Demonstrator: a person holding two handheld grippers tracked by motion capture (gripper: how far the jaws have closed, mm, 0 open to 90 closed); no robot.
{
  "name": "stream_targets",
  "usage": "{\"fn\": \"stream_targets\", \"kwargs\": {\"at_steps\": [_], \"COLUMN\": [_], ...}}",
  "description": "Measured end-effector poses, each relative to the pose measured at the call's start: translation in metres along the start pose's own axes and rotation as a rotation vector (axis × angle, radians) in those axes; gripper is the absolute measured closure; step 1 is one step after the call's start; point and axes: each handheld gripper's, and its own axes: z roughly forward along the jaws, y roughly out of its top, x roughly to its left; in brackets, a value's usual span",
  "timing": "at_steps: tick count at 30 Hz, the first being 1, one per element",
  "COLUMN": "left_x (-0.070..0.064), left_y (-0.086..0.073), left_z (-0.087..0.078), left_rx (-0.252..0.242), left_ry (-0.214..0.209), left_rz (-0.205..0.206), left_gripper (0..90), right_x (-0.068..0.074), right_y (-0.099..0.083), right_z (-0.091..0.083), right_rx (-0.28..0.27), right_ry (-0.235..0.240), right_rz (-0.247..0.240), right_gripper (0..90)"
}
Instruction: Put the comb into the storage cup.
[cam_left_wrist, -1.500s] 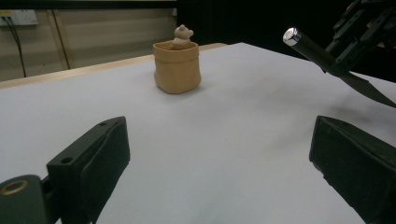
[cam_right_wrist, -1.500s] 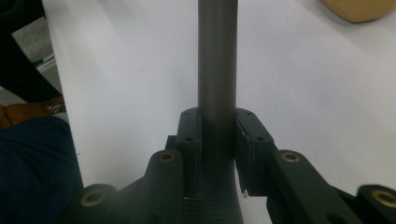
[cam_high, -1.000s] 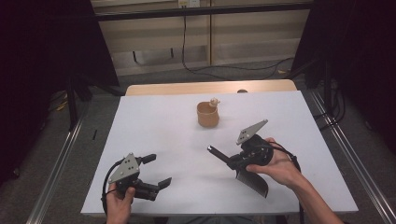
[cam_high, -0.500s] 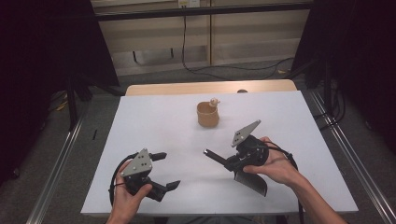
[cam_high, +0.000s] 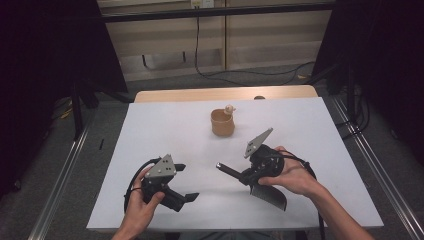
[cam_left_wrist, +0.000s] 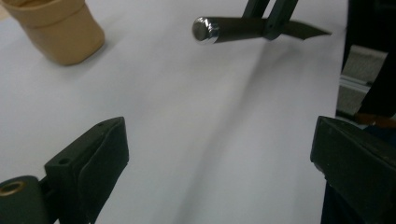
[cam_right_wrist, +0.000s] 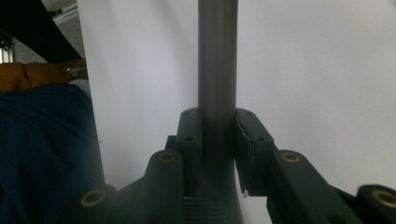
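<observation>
High view: white bench (cam_high: 150, 130) w/ a tan cup (cam_high: 222, 123) standing upright past mid-bench; a small pale thing sits at its rim, too small to tell what. Right gripper (cam_high: 248, 176) is on the person's side of the cup, a bit to the cup's right, held in the right hand (cam_high: 292, 172). Its jaws are clenched on a knife (cam_high: 250, 179) – dark handle sticks out toward the left gripper, broad blade hangs down toward the bench edge nearest the person. Left gripper (cam_high: 186, 182) is nearer the person than the cup & off to the cup's left, held in the left hand (cam_high: 142, 205); jaws spread wide, nothing btwn them.

Left gripper view: knife handle's round metal butt end (cam_left_wrist: 204, 29) is to the right of the cup (cam_left_wrist: 58, 30), well apart from it, above the bench.

Right gripper view: handle (cam_right_wrist: 217, 56) runs straight up btwn the jaws, pads pressed on both sides.
</observation>
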Motion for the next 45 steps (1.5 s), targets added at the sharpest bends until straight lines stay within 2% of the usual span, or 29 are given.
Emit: {"fn": "stream_targets", "kwargs": {"at_steps": [1,3,5,6,9,10,13,15,18,21,23,25,28,33,37,38,41,45], "left_x": [0.001,0.001,0.001,0.002,0.003,0.004,0.005,0.006,0.007,0.003,0.003,0.002,0.0,-0.003,-0.003,-0.002,-0.002,-0.005], "left_y": [0.0,0.001,0.002,0.002,0.004,0.006,0.008,0.008,0.009,0.011,0.014,0.016,0.018,0.019,0.019,0.02,0.019,0.018], "left_z": [-0.001,-0.003,-0.002,-0.002,0.006,0.007,0.012,0.013,0.014,0.017,0.019,0.02,0.02,0.021,0.026,0.027,0.031,0.034], "left_rx": [0.008,0.034,0.043,0.052,0.083,0.099,0.098,0.107,0.116,0.139,0.166,0.171,0.187,0.191,0.208,0.215,0.212,0.228], "left_ry": [-0.013,-0.011,-0.051,-0.057,-0.112,-0.116,-0.089,-0.081,-0.119,-0.123,-0.169,-0.199,-0.185,-0.191,-0.202,-0.208,-0.193,-0.204], "left_rz": [-0.004,0.01,0.026,0.03,0.004,0.021,0.044,0.047,0.039,0.054,0.037,0.052,0.081,0.121,0.138,0.142,0.148,0.171], "left_gripper": [4.5,4.5,4.2,3.7,4.0,4.3,4.4,4.4,4.1,4.2,4.4,4.8,4.7,4.7,5.1,4.9,4.9,5.4], "right_x": [0.0,0.001,0.001,0.001,0.002,0.002,0.003,0.007,0.009,0.008,0.008,0.009,0.013,0.012,0.012,0.013,0.011,0.01], "right_y": [0.0,0.002,0.004,0.005,0.008,0.009,0.011,0.011,0.013,0.015,0.017,0.018,0.02,0.022,0.027,0.028,0.03,0.03], "right_z": [0.0,0.002,0.003,0.003,0.005,0.006,0.01,0.013,0.018,0.018,0.017,0.017,0.02,0.028,0.028,0.029,0.031,0.036], "right_rx": [0.003,0.019,0.027,0.031,0.043,0.052,0.067,0.078,0.095,0.1,0.106,0.118,0.149,0.182,0.207,0.215,0.24,0.266], "right_ry": [0.006,0.011,0.014,0.017,0.025,0.025,0.038,0.058,0.062,0.061,0.06,0.056,0.062,0.069,0.06,0.052,0.046,0.066], "right_rz": [0.0,-0.004,-0.014,-0.013,-0.025,-0.027,-0.033,-0.056,-0.069,-0.061,-0.069,-0.087,-0.099,-0.098,-0.106,-0.088,-0.086,-0.089], "right_gripper": [72.9,72.9,72.8,72.9,72.9,72.8,72.8,72.9,72.9,72.9,72.9,72.9,72.9,72.9,72.9,72.9,72.9,72.9]}}
